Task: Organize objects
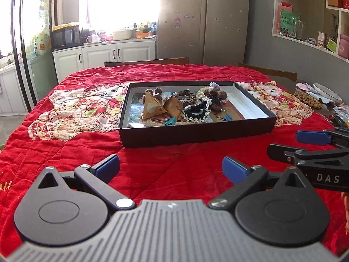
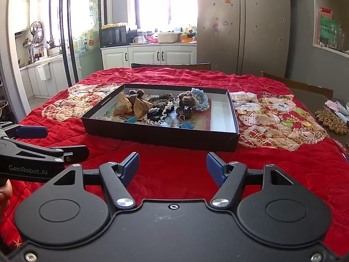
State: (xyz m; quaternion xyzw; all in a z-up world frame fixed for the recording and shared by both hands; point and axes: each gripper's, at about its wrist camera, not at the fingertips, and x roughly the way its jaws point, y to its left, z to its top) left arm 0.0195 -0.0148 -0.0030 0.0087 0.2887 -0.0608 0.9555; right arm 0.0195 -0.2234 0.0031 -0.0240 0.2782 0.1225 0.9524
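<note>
table (image 1: 152, 174): covered edge to edge by a red quilted cloth with cat patches. Soft, non-slip base, my guess at why the work is staged on it.
box (image 1: 196, 134): shallow black tray with white inner walls, mid-table, straight ahead of both grippers. It's the collection point; low walls should let jaws come in from above without catching the rim.
box contents: small items piled toward the left and centre, right end of the white floor bare. Room left there for more.
paper pyramids (image 1: 162, 107): two tan folded packets leaning together at left-centre of the pile.
crochet pieces (image 2: 185, 106): brown, black-and-cream and pale blue yarn items, tangled and overlapping. Likely to snag each other if one gets pulled.
binder clips (image 2: 186, 125): blue, at the near edge of the pile, touching the box floor.
bead mat (image 2: 331, 121): brown round-bead trivet on the far right of the table, well apart from the box. Judged as still to be sorted.
left gripper (image 1: 171, 168): jaws spread wide, nothing between the blue pads, hovering over bare cloth short of the box.
right gripper (image 2: 172, 168): jaws released and wide too, holding nothing, touching nothing, near side of the box.
stage: judged idle between picks; neither tool is committed to a target.
</note>
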